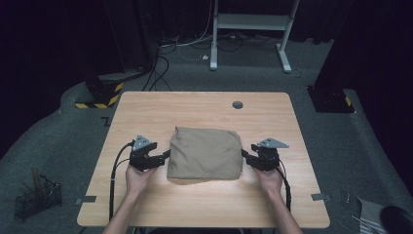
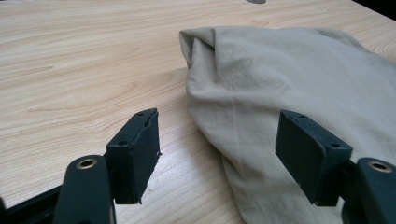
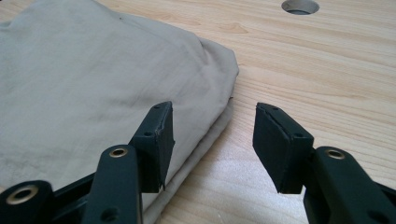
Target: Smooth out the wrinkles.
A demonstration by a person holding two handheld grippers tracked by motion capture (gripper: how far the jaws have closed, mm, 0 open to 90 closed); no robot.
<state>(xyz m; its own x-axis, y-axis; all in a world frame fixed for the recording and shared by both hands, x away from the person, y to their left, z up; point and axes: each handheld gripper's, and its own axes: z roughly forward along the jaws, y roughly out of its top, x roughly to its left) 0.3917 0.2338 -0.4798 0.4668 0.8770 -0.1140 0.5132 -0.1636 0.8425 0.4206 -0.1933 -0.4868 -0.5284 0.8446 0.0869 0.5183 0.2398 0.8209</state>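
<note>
I find the folded beige cloth (image 1: pixel 205 152) lying flat at the middle of the wooden table (image 1: pixel 146 105), between my two grippers. The left gripper (image 1: pixel 164 156) sits at its left edge, jaws released, the fabric edge between them but not pinched. The right gripper (image 1: pixel 246 156) sits at the right edge, likewise released and gripping nothing. I can read no label, brand or writing on the cloth.

Matt, creased tan cloth (image 1: pixel 205 153) lies on a smooth light-wood table (image 1: pixel 204 209).
</note>
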